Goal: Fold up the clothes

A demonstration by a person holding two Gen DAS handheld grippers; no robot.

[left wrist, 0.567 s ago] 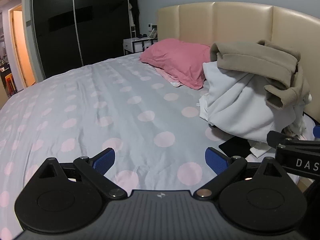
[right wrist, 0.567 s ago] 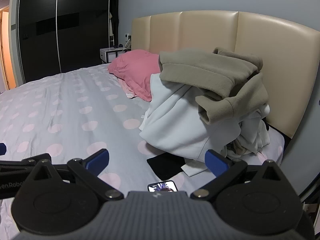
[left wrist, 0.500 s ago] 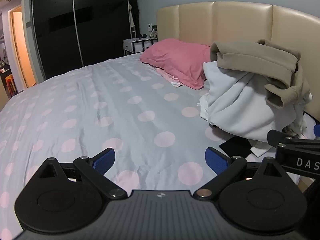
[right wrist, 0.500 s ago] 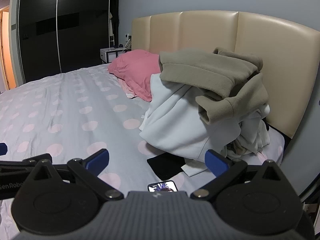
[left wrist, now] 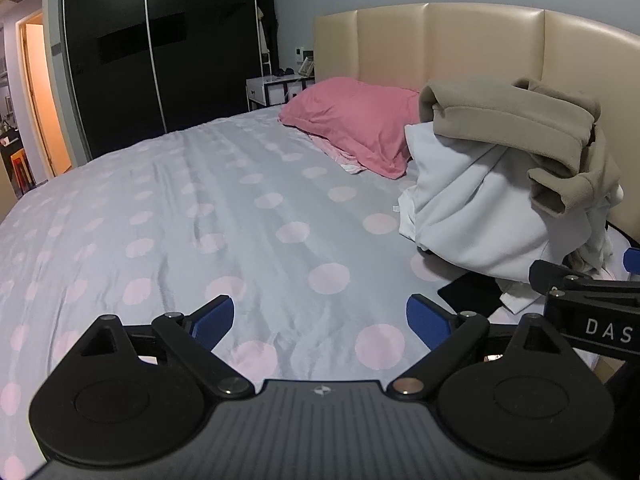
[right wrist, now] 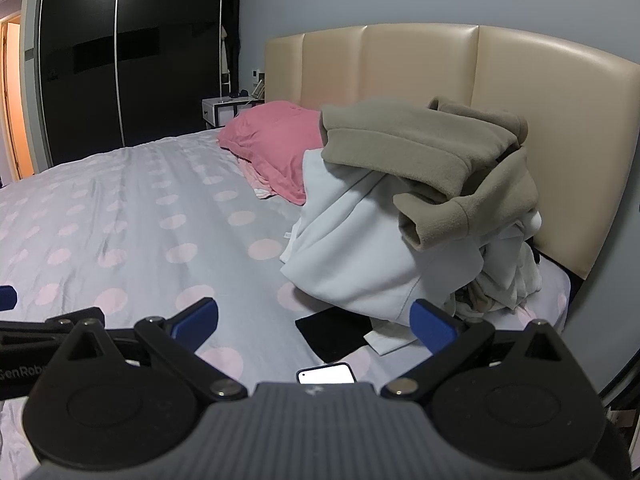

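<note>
A bedroom is showing in both views: a bed under a grey sheet with pink dots, a tan padded headboard behind it, and dark sliding wardrobe doors beyond.

The left tongs are hanging over the sheet with their blue pads spread wide and nothing between them. The right tongs are likewise standing released, gripping nothing. Each view is catching a sliver of the other tool at its edge.

The clothes to fold are sitting in a heap ahead and to the right of both tongs, against the headboard: an olive-brown fleece garment is lying on top of a pale grey-white garment, with more crumpled light cloth tucked behind. A flat black piece is lying on the sheet just in front of the heap, ahead of the right tongs. A pink pillow is resting to the left of the heap, far ahead of the left tongs.

Only the right view is showing a small lit screen, probably a phone, lying on the sheet just under the tongs' body. Only the left view is showing the open doorway with warm orange light far to the left. A white bedside table is standing past the pillow.
</note>
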